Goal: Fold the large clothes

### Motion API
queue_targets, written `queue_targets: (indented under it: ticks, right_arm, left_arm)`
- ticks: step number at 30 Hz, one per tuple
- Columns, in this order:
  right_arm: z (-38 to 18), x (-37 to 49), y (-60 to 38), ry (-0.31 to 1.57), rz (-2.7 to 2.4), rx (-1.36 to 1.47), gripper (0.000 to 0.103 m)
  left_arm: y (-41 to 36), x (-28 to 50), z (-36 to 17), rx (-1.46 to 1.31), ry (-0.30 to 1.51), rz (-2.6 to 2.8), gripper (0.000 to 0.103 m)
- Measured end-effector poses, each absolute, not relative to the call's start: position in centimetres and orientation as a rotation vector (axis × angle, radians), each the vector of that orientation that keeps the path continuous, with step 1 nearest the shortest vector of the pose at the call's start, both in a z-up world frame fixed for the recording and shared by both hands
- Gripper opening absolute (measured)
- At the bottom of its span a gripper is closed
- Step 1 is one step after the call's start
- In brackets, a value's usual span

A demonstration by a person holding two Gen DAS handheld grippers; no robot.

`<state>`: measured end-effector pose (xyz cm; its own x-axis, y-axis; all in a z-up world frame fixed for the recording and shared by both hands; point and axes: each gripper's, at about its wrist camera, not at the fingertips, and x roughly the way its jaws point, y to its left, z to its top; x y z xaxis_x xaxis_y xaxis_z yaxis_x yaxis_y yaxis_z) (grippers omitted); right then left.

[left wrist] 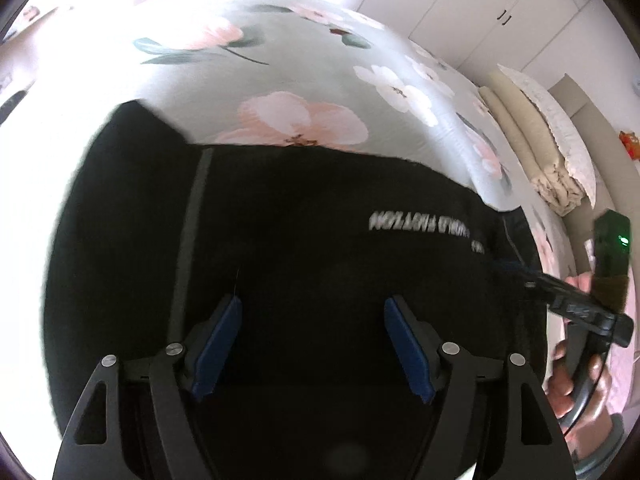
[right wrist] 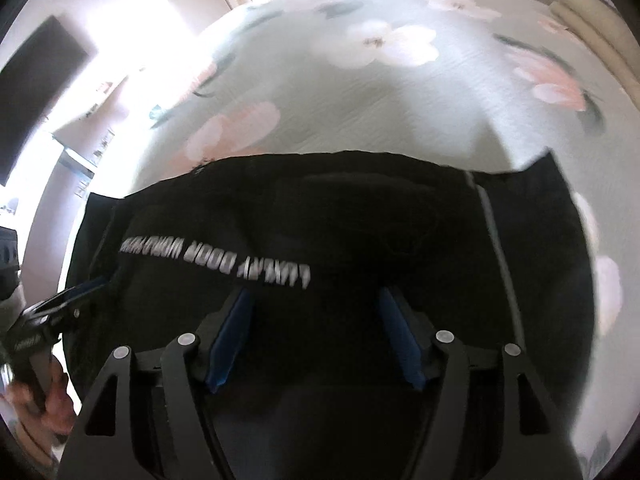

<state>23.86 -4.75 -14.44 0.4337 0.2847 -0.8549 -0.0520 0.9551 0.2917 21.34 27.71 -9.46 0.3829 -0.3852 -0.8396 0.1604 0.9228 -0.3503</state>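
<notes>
Through my left wrist camera, my left tongs (left wrist: 314, 344) point down over the black garment (left wrist: 300, 248), their blue pads (left wrist: 218, 344) standing well apart with only dark cloth seen between them and nothing clamped. The garment lies flat on the bed (left wrist: 288, 64), which wears a pale green cover with pink and white flowers; a grey stripe (left wrist: 192, 216) runs down the cloth at the left, and a line of white lettering (left wrist: 424, 222) crosses it at the right, too blurred to read here. At the right edge my right tongs (left wrist: 516, 268) reach in over the garment's side, my hand (left wrist: 576, 384) wrapped round their handle. Folded beige bedding (left wrist: 532, 156) sits on the bed's far right, white cupboards (left wrist: 500, 4) beyond. Through my right wrist camera, my right tongs (right wrist: 316, 340) also hang over the garment (right wrist: 320, 216), pads (right wrist: 400, 344) spread wide, gripping nothing. The white lettering (right wrist: 216, 256) runs upside down just ahead of them, the grey stripe (right wrist: 500, 248) at the right. The garment's far edge lies straight across the flowered bed (right wrist: 360, 92). At the left edge my left tongs (right wrist: 86, 288) hover over the cloth's side, my hand (right wrist: 48, 396) below them.
</notes>
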Motion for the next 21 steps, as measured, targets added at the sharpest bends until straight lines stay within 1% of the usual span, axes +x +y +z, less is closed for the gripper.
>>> queue_targets:
  ticks: [2, 3, 4, 6, 8, 9, 10, 12, 17, 21]
  right_arm:
    - [-13.1, 21.3, -5.7, 1.082, 0.187, 0.216, 0.080]
    - [-12.7, 20.0, -6.4, 1.079, 0.161, 0.209, 0.086]
    - [-12.7, 19.4, -6.6, 1.077, 0.148, 0.212, 0.088]
    - [-13.5, 17.9, -7.9, 1.116, 0.121, 0.214, 0.088]
    - [-16.5, 17.6, -8.4, 1.201, 0.057, 0.193, 0.087]
    - [-17.1, 16.8, -9.1, 1.214, 0.049, 0.216, 0.088]
    - [-18.0, 16.1, -9.8, 1.224, 0.051, 0.263, 0.090]
    - [-19.0, 15.6, -10.6, 1.238, 0.040, 0.322, 0.092]
    - [-16.8, 15.4, -11.3, 1.226, 0.066, 0.372, 0.092]
    - [-14.7, 15.3, -13.5, 1.196, 0.112, 0.431, 0.093]
  left_arm:
    - [29.4, 19.7, -8.9, -0.234, 1.118, -0.339, 0.075]
    - [30.2, 18.8, -8.7, -0.235, 1.114, -0.335, 0.076]
    - [30.9, 18.2, -8.6, -0.215, 1.115, -0.303, 0.076]
    - [32.4, 17.1, -9.3, -0.160, 1.136, -0.215, 0.075]
    - [34.0, 16.4, -10.6, -0.197, 1.159, -0.184, 0.076]
    - [34.5, 16.1, -11.2, -0.212, 1.165, -0.177, 0.076]
    - [34.8, 16.0, -11.8, -0.214, 1.174, -0.164, 0.078]
    - [35.2, 16.0, -11.9, -0.247, 1.177, -0.151, 0.079]
    - [36.0, 15.7, -8.6, -0.240, 1.132, -0.185, 0.078]
    - [37.5, 16.1, -6.6, -0.245, 1.139, -0.207, 0.077]
